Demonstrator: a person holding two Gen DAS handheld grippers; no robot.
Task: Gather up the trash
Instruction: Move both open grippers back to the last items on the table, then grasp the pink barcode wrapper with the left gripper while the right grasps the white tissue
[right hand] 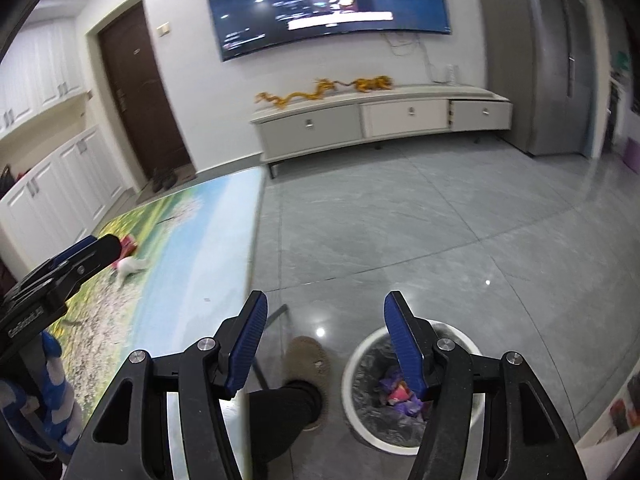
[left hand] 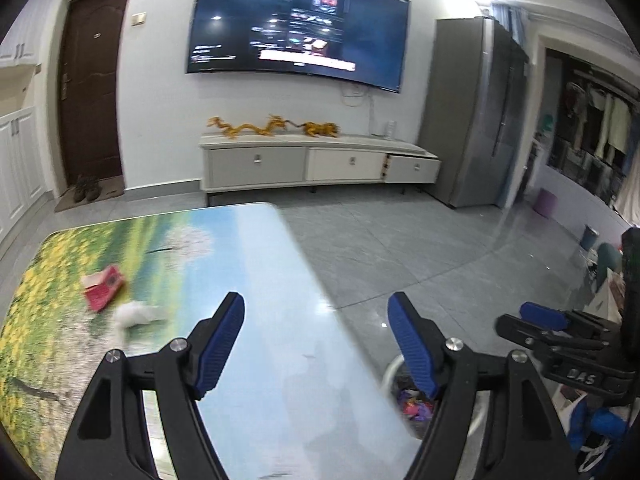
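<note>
A red carton (left hand: 103, 287) and a crumpled white tissue (left hand: 134, 315) lie on the picture-printed table (left hand: 260, 320); in the right wrist view the red carton (right hand: 129, 242) and the tissue (right hand: 130, 266) show far left. My left gripper (left hand: 316, 308) hangs open over the table's right part, nothing between its blue pads. My right gripper (right hand: 325, 308) is open and empty above the floor, over a white bin (right hand: 360, 356) with a dark liner and colourful wrappers. That bin's rim (left hand: 390, 372) peeks out beside the table in the left wrist view, and the right gripper (left hand: 532, 320) shows at the right.
A person's foot in a tan slipper (right hand: 307, 364) stands between table and bin. A grey tiled floor (right hand: 440, 220) stretches to a white TV cabinet (left hand: 316, 164) under a wall screen (left hand: 300, 20). A grey fridge (left hand: 476, 108) stands right, a brown door (left hand: 92, 84) left.
</note>
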